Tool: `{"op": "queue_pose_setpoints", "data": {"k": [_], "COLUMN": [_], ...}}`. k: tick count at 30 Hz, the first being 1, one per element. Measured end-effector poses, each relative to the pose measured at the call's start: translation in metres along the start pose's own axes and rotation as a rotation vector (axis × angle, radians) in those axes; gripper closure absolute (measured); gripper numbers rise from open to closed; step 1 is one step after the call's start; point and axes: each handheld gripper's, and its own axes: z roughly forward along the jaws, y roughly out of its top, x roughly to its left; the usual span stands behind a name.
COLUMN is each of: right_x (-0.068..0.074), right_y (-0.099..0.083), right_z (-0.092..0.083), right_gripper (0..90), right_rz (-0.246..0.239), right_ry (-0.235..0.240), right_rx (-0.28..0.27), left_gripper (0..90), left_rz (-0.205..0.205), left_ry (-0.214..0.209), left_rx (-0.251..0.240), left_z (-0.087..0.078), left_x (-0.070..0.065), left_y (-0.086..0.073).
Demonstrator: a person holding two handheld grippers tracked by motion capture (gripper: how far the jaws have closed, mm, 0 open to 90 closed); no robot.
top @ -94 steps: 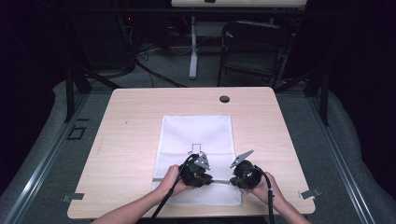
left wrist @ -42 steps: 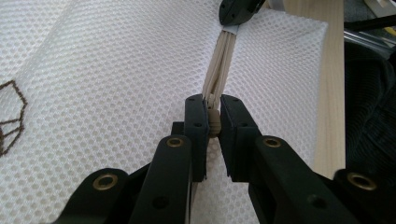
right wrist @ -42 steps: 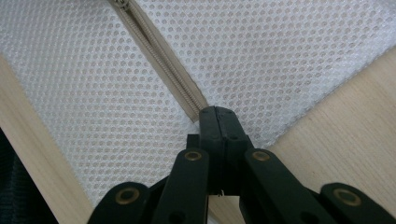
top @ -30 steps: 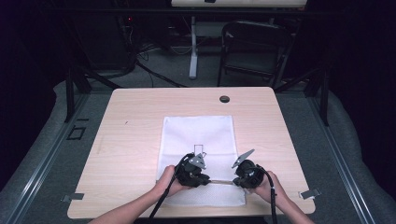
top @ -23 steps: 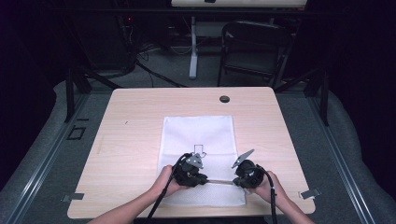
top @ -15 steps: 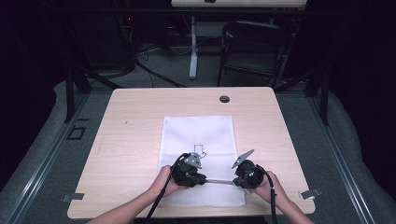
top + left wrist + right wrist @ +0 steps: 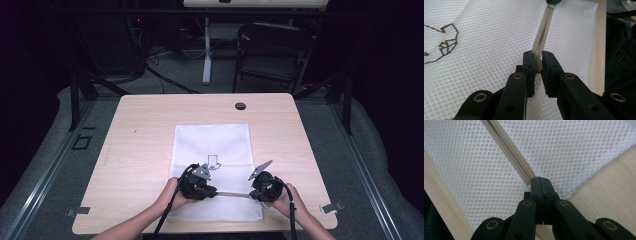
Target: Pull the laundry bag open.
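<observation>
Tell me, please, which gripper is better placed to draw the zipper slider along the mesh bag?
Left: the left gripper already pinches the zipper slider, while the right gripper clamps the zipper's end, anchoring the mesh bag.

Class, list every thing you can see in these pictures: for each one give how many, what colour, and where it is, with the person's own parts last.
Mesh bag: one, white with a brown line drawing, flat on the table's near middle.
Zipper: one, beige, across the bag's near part, stretched between the two tools.
Table: one, light wood, centre of the high view.
Cable hole: one, dark, near the table's far edge.
Folding chair: one, black, behind the table.
Left tool: one, black, shut on the zipper's pull end.
Right tool: one, black, shut on the zipper's other end.
Hands: two, left and right, at the near edge.
</observation>
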Motion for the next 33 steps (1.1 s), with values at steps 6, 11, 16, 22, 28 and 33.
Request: {"op": "queue_pose_setpoints", "data": {"k": [6, 11, 16, 22, 28, 33], "right_x": [0.0, 0.0, 0.0, 0.0, 0.0, 0.0], "right_y": [0.0, 0.0, 0.0, 0.0, 0.0, 0.0], "right_z": [0.0, 0.0, 0.0, 0.0, 0.0, 0.0], "right_gripper": [90.0, 90.0, 90.0, 90.0, 90.0, 90.0], "right_rz": [0.004, 0.004, 0.005, 0.001, 0.008, 0.003], "right_ry": [0.0, -0.001, -0.001, -0.001, 0.001, 0.002], "right_rx": [-0.004, -0.005, -0.005, 0.001, -0.005, 0.0], "left_gripper": [81.5, 81.5, 81.5, 81.5, 81.5, 81.5], "left_rz": [0.0, -0.003, -0.006, -0.005, -0.011, -0.013], "left_ry": [-0.005, -0.003, -0.001, -0.001, -0.004, 0.002], "left_rx": [-0.005, -0.002, -0.001, -0.005, -0.008, 0.0], "left_z": [-0.003, -0.006, -0.008, -0.01, -0.012, -0.014], "left_x": [0.0, 0.0, 0.001, 0.002, 0.002, 0.003], "left_y": [-0.003, -0.005, -0.008, -0.009, -0.013, -0.016]}}
